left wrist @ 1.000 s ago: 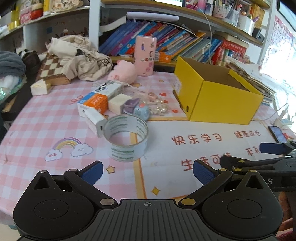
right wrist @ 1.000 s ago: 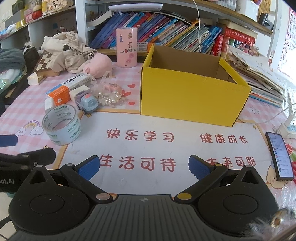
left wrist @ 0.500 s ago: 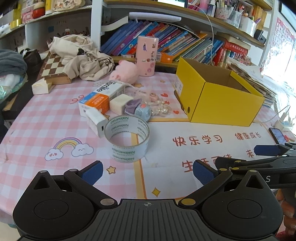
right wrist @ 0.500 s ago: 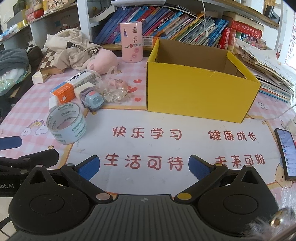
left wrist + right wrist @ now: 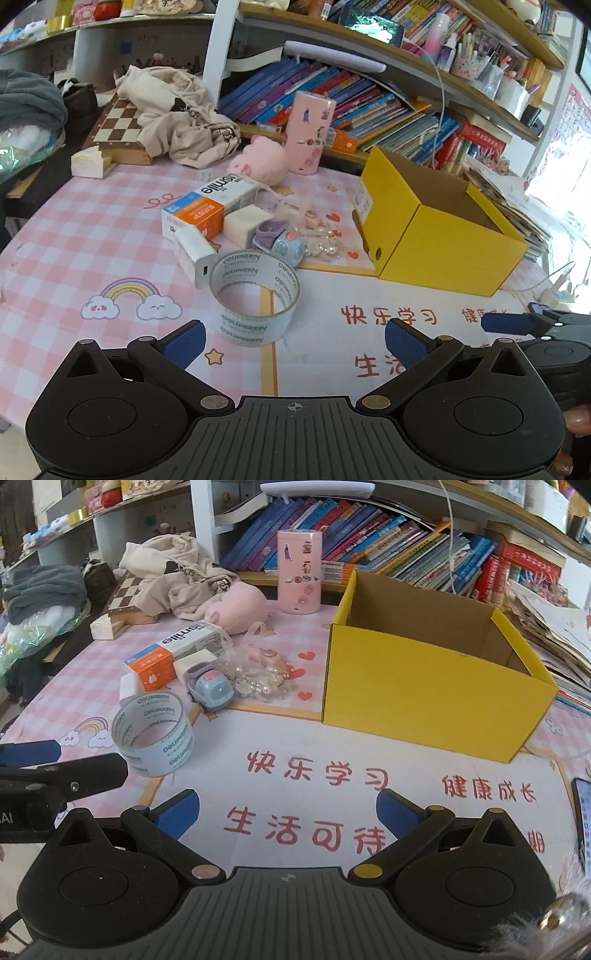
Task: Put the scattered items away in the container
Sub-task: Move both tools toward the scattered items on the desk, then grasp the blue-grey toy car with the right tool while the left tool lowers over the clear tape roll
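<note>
An open, empty yellow box [image 5: 436, 236] [image 5: 432, 686] stands right of a cluster of items: a clear tape roll [image 5: 255, 299] [image 5: 155, 734], an orange and white carton [image 5: 210, 203] [image 5: 173, 653], a white power bank [image 5: 194, 254], a cream block [image 5: 245, 221], a blue toy car [image 5: 212, 690] [image 5: 288, 247], a bag of pearls [image 5: 258, 675] and a pink plush [image 5: 264, 164] [image 5: 236, 607]. My left gripper [image 5: 293, 343] is open and empty, just short of the tape roll. My right gripper [image 5: 288, 812] is open and empty above the printed mat, in front of the box.
A pink cylinder [image 5: 299, 572] stands behind the cluster by a shelf of books [image 5: 406, 554]. A chessboard [image 5: 118, 129] and crumpled cloth [image 5: 177, 114] lie at the back left. A phone [image 5: 583, 819] lies at the right edge.
Both grippers have moved forward over the table toward the items; the tape roll and the box look nearer. Both stay open and empty.
</note>
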`<action>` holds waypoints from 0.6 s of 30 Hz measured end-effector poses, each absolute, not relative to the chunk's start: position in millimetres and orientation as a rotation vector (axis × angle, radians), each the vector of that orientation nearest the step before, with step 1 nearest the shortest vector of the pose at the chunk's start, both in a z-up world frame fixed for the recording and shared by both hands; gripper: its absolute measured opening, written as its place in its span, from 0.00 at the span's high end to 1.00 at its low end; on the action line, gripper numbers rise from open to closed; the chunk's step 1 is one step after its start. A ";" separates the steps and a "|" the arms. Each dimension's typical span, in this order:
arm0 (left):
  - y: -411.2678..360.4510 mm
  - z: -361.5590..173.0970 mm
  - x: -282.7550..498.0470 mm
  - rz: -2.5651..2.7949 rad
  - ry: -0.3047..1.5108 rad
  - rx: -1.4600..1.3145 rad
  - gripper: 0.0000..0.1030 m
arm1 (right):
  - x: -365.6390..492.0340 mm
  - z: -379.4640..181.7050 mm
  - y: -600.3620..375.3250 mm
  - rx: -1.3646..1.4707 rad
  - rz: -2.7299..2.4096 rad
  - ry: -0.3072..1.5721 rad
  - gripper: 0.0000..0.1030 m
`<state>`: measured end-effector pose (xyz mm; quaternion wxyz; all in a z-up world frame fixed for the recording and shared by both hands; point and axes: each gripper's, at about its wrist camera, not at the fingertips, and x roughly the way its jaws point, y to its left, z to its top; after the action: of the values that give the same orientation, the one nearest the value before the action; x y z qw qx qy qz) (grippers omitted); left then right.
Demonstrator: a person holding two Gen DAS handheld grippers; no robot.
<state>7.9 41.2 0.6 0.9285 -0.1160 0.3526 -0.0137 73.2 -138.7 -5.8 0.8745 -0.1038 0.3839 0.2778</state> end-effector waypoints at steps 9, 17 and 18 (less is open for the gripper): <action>39.7 3.7 25.4 0.112 0.731 -0.232 0.00 | 105.0 -5.8 -132.3 -0.234 0.669 0.813 0.00; 52.1 -8.2 36.8 0.276 0.789 -0.333 0.00 | 136.5 -9.5 -117.6 -0.285 0.789 0.834 0.00; 53.3 -9.9 37.6 0.296 0.796 -0.345 0.00 | 140.2 -11.2 -115.1 -0.294 0.809 0.841 0.00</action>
<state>37.6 53.3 -9.9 0.8968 -0.1667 0.3843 0.1426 140.2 -115.1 -11.2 0.8244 -0.1385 0.3956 0.3805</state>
